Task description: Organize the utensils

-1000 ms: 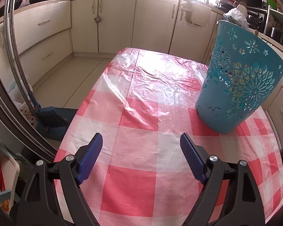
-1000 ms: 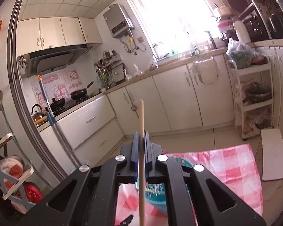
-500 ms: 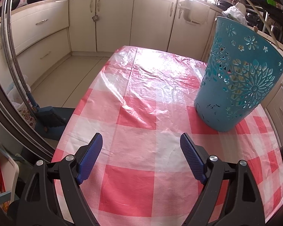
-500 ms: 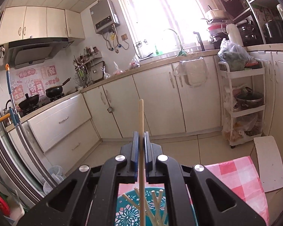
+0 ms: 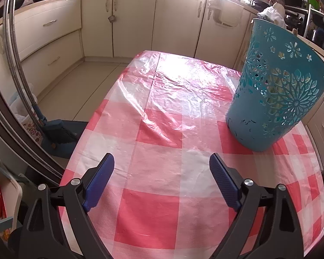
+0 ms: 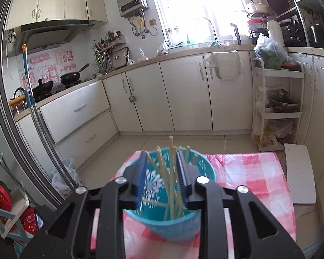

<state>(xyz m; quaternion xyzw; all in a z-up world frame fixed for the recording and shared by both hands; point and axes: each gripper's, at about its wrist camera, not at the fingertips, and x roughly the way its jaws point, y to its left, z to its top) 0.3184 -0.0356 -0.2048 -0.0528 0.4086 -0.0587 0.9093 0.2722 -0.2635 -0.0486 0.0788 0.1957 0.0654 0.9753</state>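
Observation:
A teal cut-out basket point(image 5: 272, 90) stands on the red-and-white checked tablecloth point(image 5: 157, 129) at the right. In the right wrist view the basket point(image 6: 168, 222) sits below my right gripper point(image 6: 161, 159) and holds several wooden chopsticks point(image 6: 172, 172) standing upright. The right gripper is open just above the basket's rim, with one chopstick between its blue pads but not clamped. My left gripper point(image 5: 162, 161) is open and empty, low over the near part of the table, left of the basket.
Cream kitchen cabinets point(image 5: 136, 19) run along the far wall. A mop with a blue head point(image 5: 60, 129) leans at the table's left. A white trolley rack point(image 6: 278, 108) stands to the right of the table. The table edge drops to tiled floor point(image 5: 80, 82) on the left.
The right gripper has tilted down over the basket and opened, letting go of the chopstick it held; that chopstick now stands in the basket. The left gripper has stayed nearly still.

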